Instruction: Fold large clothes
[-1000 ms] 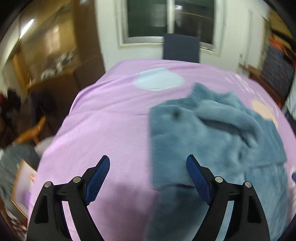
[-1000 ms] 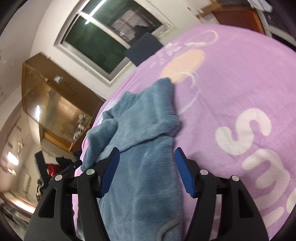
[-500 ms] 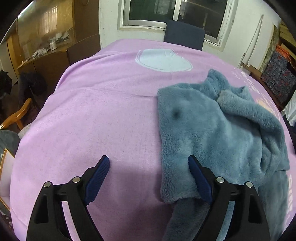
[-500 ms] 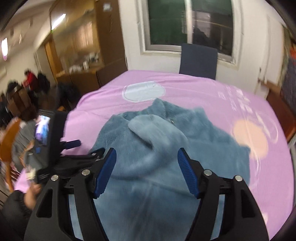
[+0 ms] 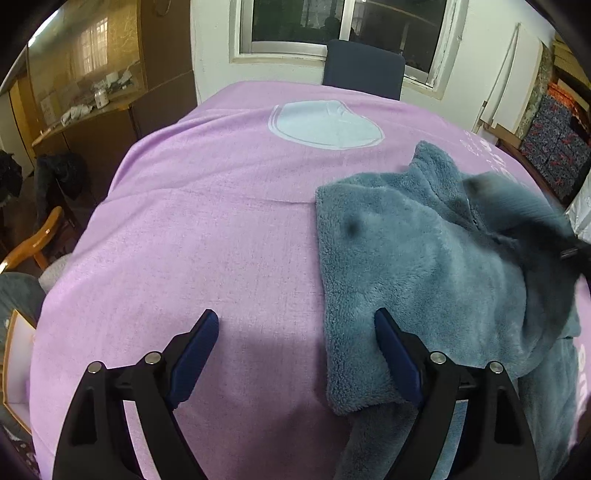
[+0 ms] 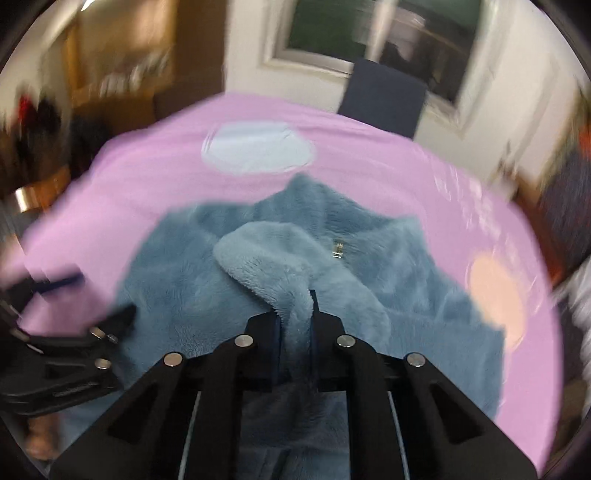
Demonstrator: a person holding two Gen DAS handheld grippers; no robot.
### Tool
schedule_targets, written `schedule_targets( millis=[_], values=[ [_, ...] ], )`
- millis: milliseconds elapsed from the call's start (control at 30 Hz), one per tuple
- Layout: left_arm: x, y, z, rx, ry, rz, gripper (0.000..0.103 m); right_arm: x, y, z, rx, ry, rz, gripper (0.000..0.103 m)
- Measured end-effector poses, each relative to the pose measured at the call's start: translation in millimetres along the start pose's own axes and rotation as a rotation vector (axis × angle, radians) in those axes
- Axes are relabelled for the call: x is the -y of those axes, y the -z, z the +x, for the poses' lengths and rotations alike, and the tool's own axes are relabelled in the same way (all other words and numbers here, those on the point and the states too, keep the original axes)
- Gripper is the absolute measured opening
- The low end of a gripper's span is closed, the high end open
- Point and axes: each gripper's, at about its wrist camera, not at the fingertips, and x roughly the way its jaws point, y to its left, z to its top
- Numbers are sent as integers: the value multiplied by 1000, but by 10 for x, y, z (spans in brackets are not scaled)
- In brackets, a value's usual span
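Observation:
A blue-grey fleece jacket lies partly folded on the purple-covered table. My left gripper is open and empty, hovering low at the jacket's left edge, its right finger over the fleece. My right gripper is shut on a fold of the jacket's sleeve and holds it above the jacket's body. The jacket's zipper pull shows near the collar. The left gripper also shows, blurred, at the left of the right wrist view.
A dark blue chair stands at the table's far edge under a window. A wooden cabinet and a wooden chair stand to the left. Patterned boxes are stacked at the right.
My right gripper has closed on the sleeve fold; it was open half a second ago. The left gripper stayed open and nearly still at the jacket's left edge.

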Motion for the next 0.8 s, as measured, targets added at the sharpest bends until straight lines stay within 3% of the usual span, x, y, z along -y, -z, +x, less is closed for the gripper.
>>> schedule_targets(
  millis=[33, 167, 200, 233, 267, 433, 467, 500, 533, 600, 733, 800],
  values=[
    [24, 5, -3, 5, -10, 10, 86, 210, 38, -136, 32, -58, 95, 12],
    [123, 42, 14, 12, -40, 44, 88, 937, 378, -473, 82, -144, 365, 15],
    [137, 46, 17, 14, -45, 51, 88, 1091, 500, -483, 71, -163, 412, 27],
    [153, 52, 13, 19, -52, 58, 88, 1269, 663, -453, 45, -183, 463, 47],
    [155, 53, 14, 21, -54, 61, 88, 1389, 792, -428, 33, -182, 501, 51],
    [135, 68, 7, 34, -41, 57, 88, 1767, 1180, -312, 27, -338, 699, 51],
    [131, 70, 4, 38, -40, 58, 88, 1772, 1177, -310, 36, -352, 703, 50],
    [132, 73, -1, 42, -40, 60, 87, 1763, 1165, -306, 42, -352, 697, 39],
    [136, 77, -18, 51, -42, 62, 86, 1749, 1128, -308, 48, -341, 673, 12],
    [151, 81, -74, 71, -56, 58, 79, 1717, 1059, -350, 63, -319, 627, 9],
    [205, 53, -310, 152, -81, 37, 77, 1612, 785, -752, 225, -290, 492, 9],
    [310, 47, -207, 125, -129, 79, 77, 1600, 694, -899, 293, -218, 415, 9]
  ],
)
